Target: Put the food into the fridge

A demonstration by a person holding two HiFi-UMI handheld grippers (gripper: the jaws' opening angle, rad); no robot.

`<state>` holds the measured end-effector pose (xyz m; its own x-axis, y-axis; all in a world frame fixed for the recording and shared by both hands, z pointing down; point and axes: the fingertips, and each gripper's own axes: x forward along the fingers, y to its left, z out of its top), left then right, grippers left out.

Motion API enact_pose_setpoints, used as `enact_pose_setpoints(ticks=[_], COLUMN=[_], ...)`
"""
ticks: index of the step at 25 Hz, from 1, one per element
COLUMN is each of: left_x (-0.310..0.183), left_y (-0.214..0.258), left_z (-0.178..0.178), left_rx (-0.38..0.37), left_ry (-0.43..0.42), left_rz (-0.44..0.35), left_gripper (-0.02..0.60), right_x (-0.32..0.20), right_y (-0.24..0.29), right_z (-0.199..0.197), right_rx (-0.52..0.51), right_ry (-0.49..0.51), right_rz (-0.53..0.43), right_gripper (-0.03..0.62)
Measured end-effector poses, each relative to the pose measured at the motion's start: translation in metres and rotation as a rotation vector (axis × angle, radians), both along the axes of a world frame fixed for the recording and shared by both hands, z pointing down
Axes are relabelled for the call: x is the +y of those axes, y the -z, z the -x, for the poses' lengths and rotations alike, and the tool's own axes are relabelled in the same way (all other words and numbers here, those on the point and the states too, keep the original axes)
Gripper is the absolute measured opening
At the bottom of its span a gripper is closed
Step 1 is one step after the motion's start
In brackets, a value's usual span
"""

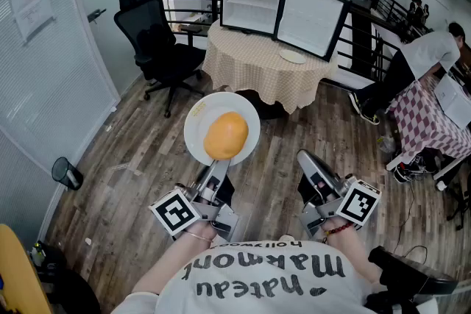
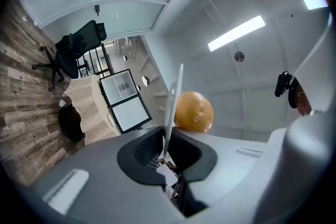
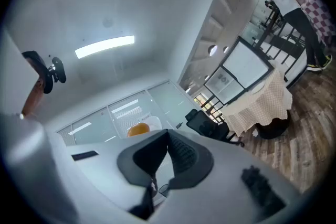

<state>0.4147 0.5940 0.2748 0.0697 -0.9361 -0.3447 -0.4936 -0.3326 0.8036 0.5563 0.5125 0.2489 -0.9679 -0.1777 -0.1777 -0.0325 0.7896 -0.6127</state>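
Observation:
A white plate (image 1: 221, 130) carries a round orange food item (image 1: 226, 134) and is held up level over the wooden floor. My left gripper (image 1: 214, 171) is shut on the plate's near rim; in the left gripper view the plate (image 2: 175, 96) stands edge-on between the pads, with the orange food (image 2: 194, 111) beyond it. My right gripper (image 1: 306, 157) hovers to the right of the plate, shut and holding nothing, as the right gripper view (image 3: 167, 135) also shows. The small fridge (image 1: 250, 0) stands on a round table ahead, its door (image 1: 310, 19) swung open.
The round table (image 1: 254, 73) has a checked cloth and a small plate (image 1: 292, 56) on it. A black office chair (image 1: 162, 40) stands left of it. A person (image 1: 423, 55) bends over a red-checked table (image 1: 421, 121) at the right. A glass wall (image 1: 44, 48) runs along the left.

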Motion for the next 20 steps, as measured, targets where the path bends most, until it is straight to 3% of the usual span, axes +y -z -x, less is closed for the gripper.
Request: enact_pose_setpoints(ticks=[8,12,15,20], left_x=[-0.013,-0.024,-0.042,-0.089], left_y=[-0.011,-0.023,-0.029,-0.04], left_z=[0.019,0.039,0.056,0.079], left_rx=[0.059,0.144,0.204,0.227], left_ry=[0.014,0.033,0.049,0.054], left_rz=[0.037,0.069,0.075,0.097], left_gripper=[0.006,0.005,0.006,0.006], right_x=[-0.017,-0.031,-0.048,-0.099], right_y=[-0.006,-0.022,-0.033,-0.045], right_z=[0.025,0.044,0.058,0.088], right_rx=[0.029,0.092,0.137,0.134], right_ry=[0.021,0.026,0.028,0.046], right_rz=[-0.007,-0.01,-0.042,-0.033], right_gripper=[0.015,0.015,0.015,0.015])
